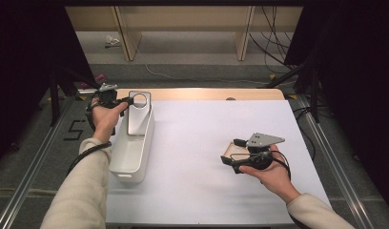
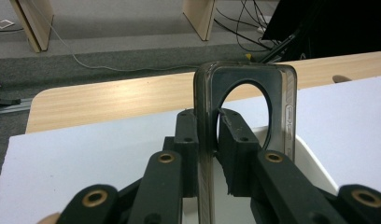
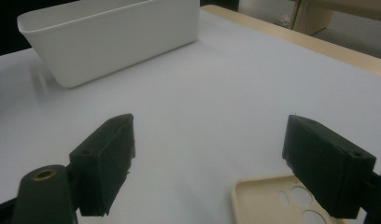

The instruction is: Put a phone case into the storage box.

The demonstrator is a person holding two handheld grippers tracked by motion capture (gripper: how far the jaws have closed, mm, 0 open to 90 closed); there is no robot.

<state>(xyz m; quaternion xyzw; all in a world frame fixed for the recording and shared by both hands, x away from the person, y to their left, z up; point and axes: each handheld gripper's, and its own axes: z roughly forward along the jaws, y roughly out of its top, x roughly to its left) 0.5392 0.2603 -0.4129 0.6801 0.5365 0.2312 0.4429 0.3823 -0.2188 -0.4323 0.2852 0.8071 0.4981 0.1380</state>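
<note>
My left gripper is shut on the top edge of a smoky grey phone case, which leans upright at the far end of a white bin. In the left gripper view the pads of the left gripper pinch the grey case beside its round camera hole, above the bin's rim. My right gripper stands open at the right of the table, low over a beige phone case. In the right gripper view the beige case lies flat under the right jaw of the right gripper, untouched.
The long white bin stands at the left of a white sheet covering a wooden table. Past the far edge are floor cables and wooden furniture legs. Dark curtains flank both sides.
</note>
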